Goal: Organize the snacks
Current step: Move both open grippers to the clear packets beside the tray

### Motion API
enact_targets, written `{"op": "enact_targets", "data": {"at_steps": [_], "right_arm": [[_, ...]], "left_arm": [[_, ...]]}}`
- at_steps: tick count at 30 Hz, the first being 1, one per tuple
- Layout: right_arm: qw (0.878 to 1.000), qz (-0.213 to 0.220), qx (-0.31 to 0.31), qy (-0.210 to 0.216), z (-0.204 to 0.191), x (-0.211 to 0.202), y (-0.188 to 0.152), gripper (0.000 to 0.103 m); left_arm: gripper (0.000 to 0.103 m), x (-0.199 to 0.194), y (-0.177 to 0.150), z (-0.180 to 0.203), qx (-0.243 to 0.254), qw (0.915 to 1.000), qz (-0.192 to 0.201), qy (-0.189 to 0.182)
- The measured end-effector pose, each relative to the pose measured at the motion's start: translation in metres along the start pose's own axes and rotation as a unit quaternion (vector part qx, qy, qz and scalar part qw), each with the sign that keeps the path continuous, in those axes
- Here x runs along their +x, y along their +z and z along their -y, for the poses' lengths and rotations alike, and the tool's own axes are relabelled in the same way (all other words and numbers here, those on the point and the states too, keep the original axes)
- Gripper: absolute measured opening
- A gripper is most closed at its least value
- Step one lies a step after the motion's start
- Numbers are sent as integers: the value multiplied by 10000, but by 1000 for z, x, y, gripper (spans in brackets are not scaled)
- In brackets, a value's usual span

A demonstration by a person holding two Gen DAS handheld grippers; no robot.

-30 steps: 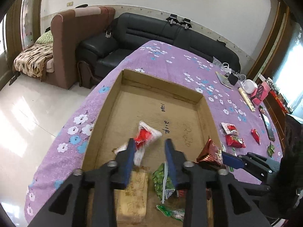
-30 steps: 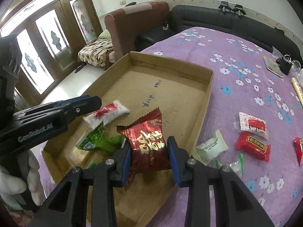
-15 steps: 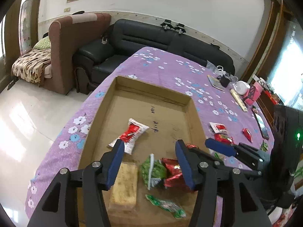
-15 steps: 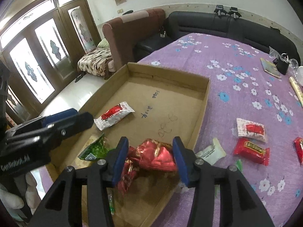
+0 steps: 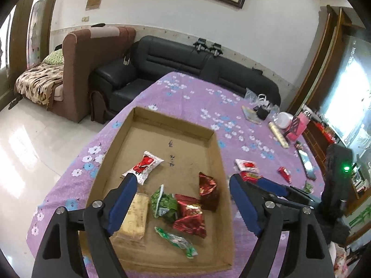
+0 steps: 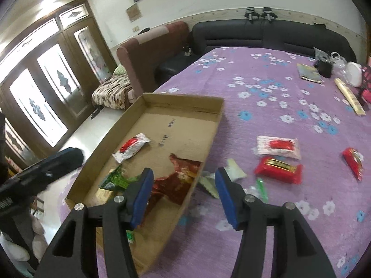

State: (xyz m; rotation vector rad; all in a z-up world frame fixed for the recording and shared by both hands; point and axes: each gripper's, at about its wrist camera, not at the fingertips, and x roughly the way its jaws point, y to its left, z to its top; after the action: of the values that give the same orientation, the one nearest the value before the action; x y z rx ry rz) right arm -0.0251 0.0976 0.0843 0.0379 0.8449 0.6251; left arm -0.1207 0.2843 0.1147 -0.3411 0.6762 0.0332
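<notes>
**Kid:** Near the bottom of both pictures we see our two tongs. Are they holding anything?

**Helper:** No. Our left tongs [image 5: 183, 205] are spreading wide and only hang above the shallow brown cardboard tray [image 5: 172, 120]. Our right tongs [image 6: 184, 195] are spreading too, about half open, with nothing pinched; the tray's edge sits behind the gap.

**Kid:** Where are the snacks?

**Helper:** Some lie in the tray: a white and red packet [image 5: 143, 166], a crinkly green packet [image 5: 164, 205], shiny dark red foil packets [image 5: 190, 215] and a flat tan bar [image 5: 135, 217]. More wait on the purple flowered cloth [image 6: 266, 97] at the right of the right picture: a bright red wrapped bar [image 6: 278, 169], a white packet with a red label [image 6: 277, 147] and a small red packet [image 6: 353, 163].

**Kid:** How will they feel?

**Helper:** We think light and soft, with slippery, crackly wrappers.

**Kid:** Where should we pinch one?

**Helper:** We would pinch the red bar across its puffy middle, gently. The flat sealed ends could slide out, and a hard squeeze could crush the treat inside.
</notes>
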Motion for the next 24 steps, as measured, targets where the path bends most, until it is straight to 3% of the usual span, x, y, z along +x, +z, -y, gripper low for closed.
{"op": "enact_targets", "data": {"at_steps": [6, 14, 24], "right_arm": [[9984, 186, 380, -363, 56, -28, -2, 55], [9912, 161, 1028, -815, 128, -45, -13, 58], [9970, -464, 425, -452, 71, 21, -6, 58]], "left_arm": [[88, -8, -3, 9, -103, 9996, 2, -252], [92, 11, -26, 30, -165, 9972, -343, -649], [92, 11, -45, 28, -82, 9977, -416, -520]]}}
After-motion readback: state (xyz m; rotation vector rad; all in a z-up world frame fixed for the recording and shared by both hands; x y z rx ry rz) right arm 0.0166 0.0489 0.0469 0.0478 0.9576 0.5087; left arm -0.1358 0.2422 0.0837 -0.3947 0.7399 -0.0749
